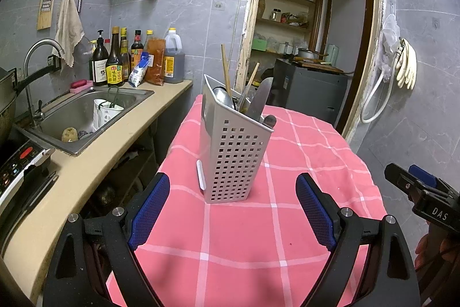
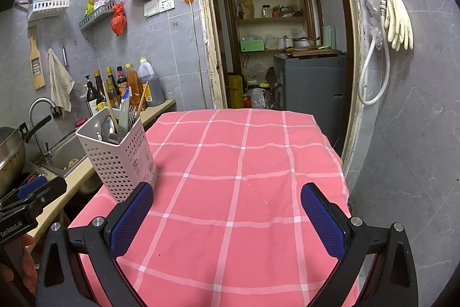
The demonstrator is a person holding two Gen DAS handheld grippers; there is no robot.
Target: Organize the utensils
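A grey holder (image 1: 234, 154) full of little square holes stood upright on a table with a pink checked cloth (image 1: 258, 235). Inside it were a spoon (image 1: 224, 97), a knife (image 1: 260, 99), a fork (image 2: 131, 114) and wooden chopsticks (image 1: 225, 69), all sticking up out of the top.

The left gripper (image 1: 233, 209) was wide open and held nothing. The holder stood just ahead of it, in line with the gap between the two blue fingers (image 1: 149, 209), but not between them and not touching them.

The right gripper (image 2: 227, 217) was wide open too, and it held nothing. From the right wrist camera, the holder (image 2: 120, 160) sat off to the left, just past the left blue finger (image 2: 130, 217). Only bare cloth (image 2: 238, 192) lay between these fingers.

A sink (image 1: 83, 111) and some bottles (image 1: 115, 59) were on the counter beside the table.
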